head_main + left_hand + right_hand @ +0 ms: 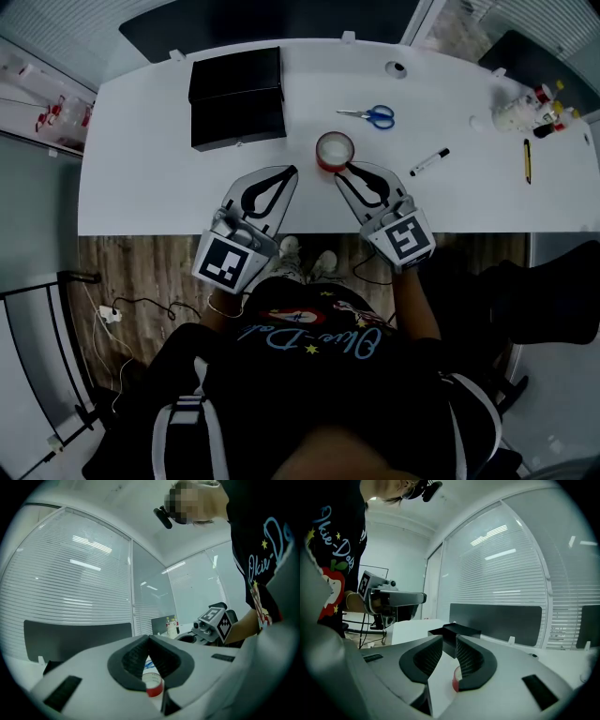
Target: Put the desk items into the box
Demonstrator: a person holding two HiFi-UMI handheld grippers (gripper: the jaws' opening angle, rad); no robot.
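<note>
We found the red tape roll (pixel 335 150) lying flat on the white surface (pixel 141 187), near the front edge and well apart from the open black box (pixel 236 98) at the back left. The scissors (pixel 370 115) and the marker (pixel 429 162) lay further back and to the right. The right gripper (pixel 349 172) hung just beside the roll's near rim, its jaws parted with nothing between them; in its own view the roll showed off to one side, partly behind a jaw. The left gripper (pixel 292 172) hovered nearby with its jaw tips closed together on nothing. We judged the roll to be light and stiff, a hard ring with smooth sides that could slide on the surface if nudged. The surest hold, we thought, was across the ring's wall, one jaw inside the hole and one outside.
</note>
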